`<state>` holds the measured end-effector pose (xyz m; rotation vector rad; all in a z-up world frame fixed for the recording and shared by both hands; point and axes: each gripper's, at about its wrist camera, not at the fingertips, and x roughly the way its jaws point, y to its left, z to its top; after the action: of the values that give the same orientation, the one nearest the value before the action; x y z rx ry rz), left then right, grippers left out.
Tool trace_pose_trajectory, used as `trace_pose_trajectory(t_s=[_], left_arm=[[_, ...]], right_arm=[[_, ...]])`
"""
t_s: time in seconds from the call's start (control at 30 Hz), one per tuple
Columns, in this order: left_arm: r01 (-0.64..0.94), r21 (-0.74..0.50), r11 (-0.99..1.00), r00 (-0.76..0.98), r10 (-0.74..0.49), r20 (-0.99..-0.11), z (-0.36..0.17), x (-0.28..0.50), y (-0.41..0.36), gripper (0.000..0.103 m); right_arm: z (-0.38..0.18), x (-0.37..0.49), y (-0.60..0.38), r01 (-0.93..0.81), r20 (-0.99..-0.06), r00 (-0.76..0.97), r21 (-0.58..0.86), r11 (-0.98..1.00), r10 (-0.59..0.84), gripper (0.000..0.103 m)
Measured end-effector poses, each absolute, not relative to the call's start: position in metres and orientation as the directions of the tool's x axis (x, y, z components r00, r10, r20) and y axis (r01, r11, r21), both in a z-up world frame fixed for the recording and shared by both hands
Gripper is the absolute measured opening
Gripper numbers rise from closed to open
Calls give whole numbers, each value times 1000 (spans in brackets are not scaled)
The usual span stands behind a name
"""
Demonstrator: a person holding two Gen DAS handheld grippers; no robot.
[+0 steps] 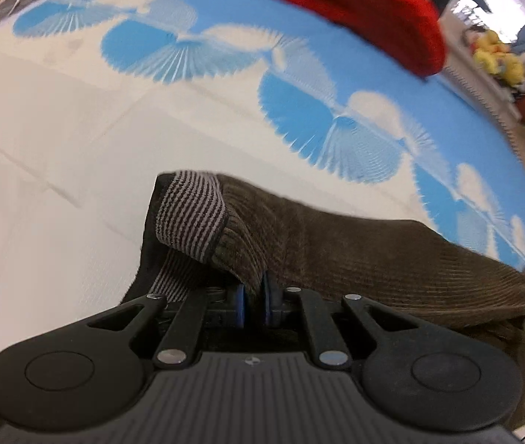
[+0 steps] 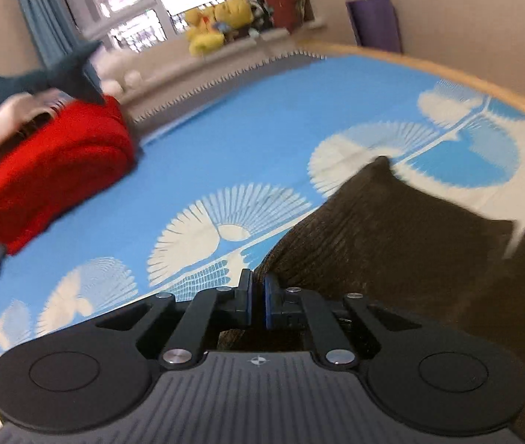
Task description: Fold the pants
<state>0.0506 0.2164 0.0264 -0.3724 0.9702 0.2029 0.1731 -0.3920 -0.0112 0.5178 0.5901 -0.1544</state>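
Dark brown corduroy pants point(image 1: 354, 251) lie bunched on the bed, and their grey striped elastic waistband point(image 1: 188, 214) is turned outward at the left end. My left gripper point(image 1: 254, 292) is shut on a fold of the corduroy just beside that waistband, with cloth showing between the blue pads. In the right wrist view the pants point(image 2: 391, 236) spread to the right. My right gripper point(image 2: 258, 288) is shut on their near left edge, and brown cloth shows beneath its linkage. Both views are motion-blurred.
A blue and white fan-patterned bedspread point(image 1: 77, 148) covers the bed. A folded red garment point(image 2: 55, 170) sits on a clothes pile at the far side, with a dark teal plush point(image 2: 59, 74) above it. Yellow plush toys point(image 2: 221, 18) line the windowsill. The wooden bed edge point(image 2: 447, 70) curves at the right.
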Motion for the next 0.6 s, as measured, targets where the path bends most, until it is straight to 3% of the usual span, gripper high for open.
trace_pose_trajectory(t_s=[0.17,0.27,0.33,0.37,0.53,0.6], left_arm=[[-261,-213,941,579,-24,-815,35,22,226,9],[-253,-205,945,522,-45,-852,21,18,240,9],[-278,-214,936,434,-76,-898,2,24,251,10],[-302,-215,929,401,-80,-913,-5,27,254,12],[-416,-291,861,414,-105,-904,-8,30,266,30],[-437,-308,845,419,-112,-901,-9,31,266,50]], right_arm=[[-16,71,-428,235,-566,821,454,860,75,5],[-52,39,-432,205,-723,673,381,901,153,6],[-89,35,-434,196,-858,477,314,929,189,5],[-99,33,-437,191,-883,429,295,936,191,5],[-97,21,-470,172,-833,538,257,951,128,7],[-88,20,-478,178,-786,606,284,942,122,11]])
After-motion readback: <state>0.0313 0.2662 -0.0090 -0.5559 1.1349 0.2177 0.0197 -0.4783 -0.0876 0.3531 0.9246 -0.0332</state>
